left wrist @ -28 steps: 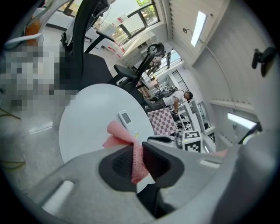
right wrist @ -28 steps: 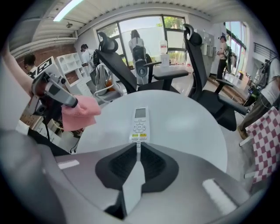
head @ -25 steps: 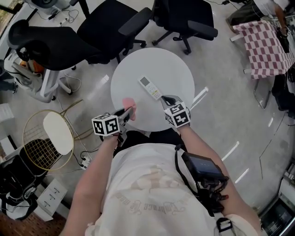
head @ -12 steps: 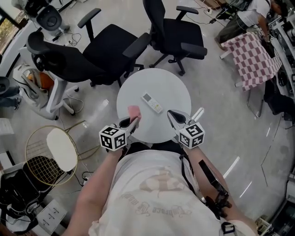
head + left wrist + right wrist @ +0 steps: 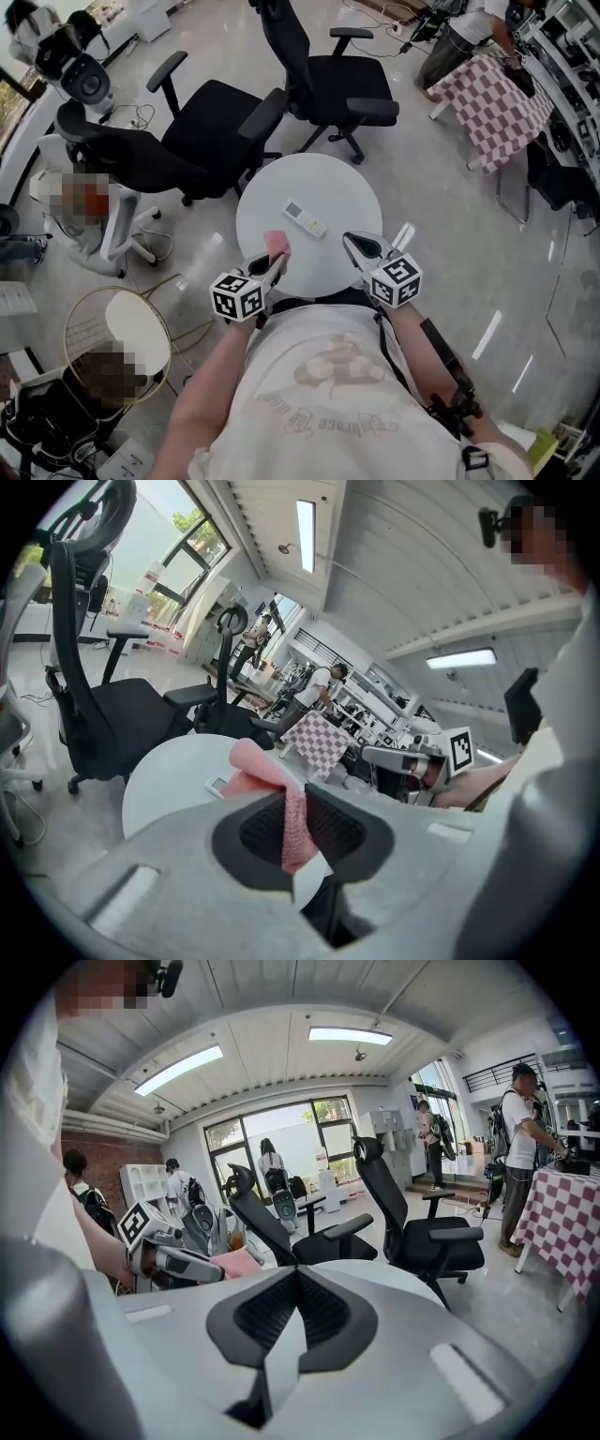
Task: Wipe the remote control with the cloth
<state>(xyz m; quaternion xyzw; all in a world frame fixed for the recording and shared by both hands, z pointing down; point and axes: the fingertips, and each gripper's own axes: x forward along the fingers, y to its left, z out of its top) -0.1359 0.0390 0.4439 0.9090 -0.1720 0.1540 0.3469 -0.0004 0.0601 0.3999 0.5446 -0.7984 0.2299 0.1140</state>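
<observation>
Remote control (image 5: 306,219): one, lying flat near the middle of the round white table (image 5: 347,183). Long axis is diagonal in head view, upper left to lower right. Cloth (image 5: 276,244): one, pink, clamped in the left gripper (image 5: 274,262), with a folded end sticking out ahead. Right gripper (image 5: 351,241): jaws together, nothing between them. Remote sits ahead of both grippers, between their lines; the cloth tip looks slightly nearer. Neither touches it. Judgement: left brings the cloth forward and down; right could pin the near end.
</observation>
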